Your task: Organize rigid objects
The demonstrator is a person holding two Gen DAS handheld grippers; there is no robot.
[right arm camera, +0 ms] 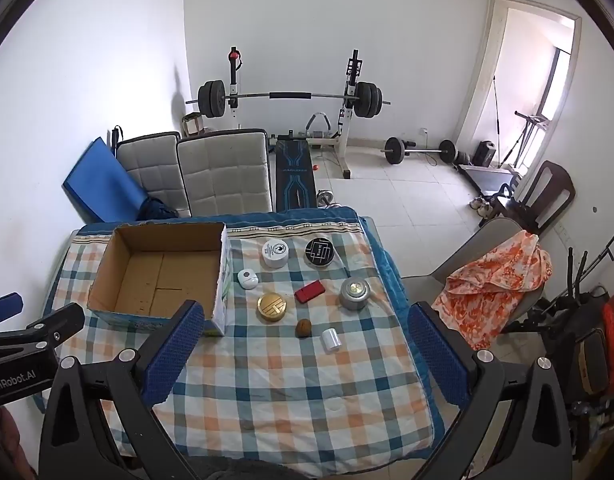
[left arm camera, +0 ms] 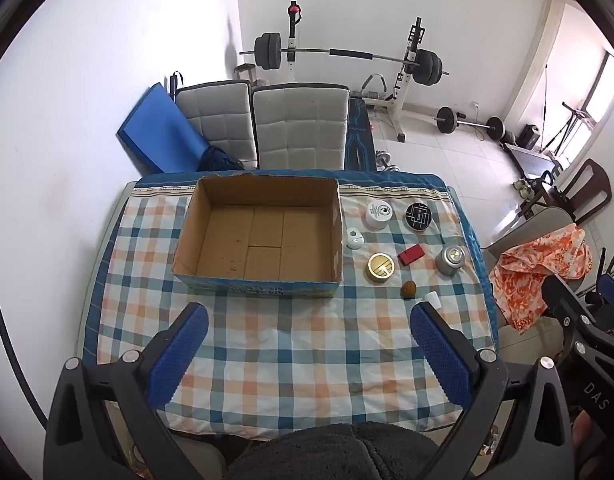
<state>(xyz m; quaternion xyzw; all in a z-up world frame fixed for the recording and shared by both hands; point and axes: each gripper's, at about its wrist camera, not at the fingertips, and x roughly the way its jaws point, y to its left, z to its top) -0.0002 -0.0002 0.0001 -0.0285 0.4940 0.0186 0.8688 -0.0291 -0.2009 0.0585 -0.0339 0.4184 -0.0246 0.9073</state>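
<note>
Hovering over the near edge of the checked cloth (right arm camera: 291, 400), both grippers stand wide and hold nothing: the left gripper (left arm camera: 309, 322) faces the box (left arm camera: 259, 276), the right gripper (right arm camera: 305, 322) looks toward the small items. No item is in the box yet, so the step in hand is judged to be the first pick.

Nearest the right gripper lie a white roll (right arm camera: 331, 339) and a brown nut (right arm camera: 304, 327), close together but apart. Taking the roll first seems wise, closing across its short side, since it may roll off toward the cloth's near side. Beyond them sit a gold tin (right arm camera: 272, 307), a red block (right arm camera: 309, 291) and a silver tin (right arm camera: 354, 293); then a white pod (right arm camera: 248, 279) just beside the box wall; farthest, a white jar (right arm camera: 275, 253) and a black tin (right arm camera: 319, 253).

Bare cloth between grippers and items gives free approach. The right edge of the table runs near the silver tin, so pushes that way risk a fall. The box's tall wall needs a lift over it; its floor is wholly open.
</note>
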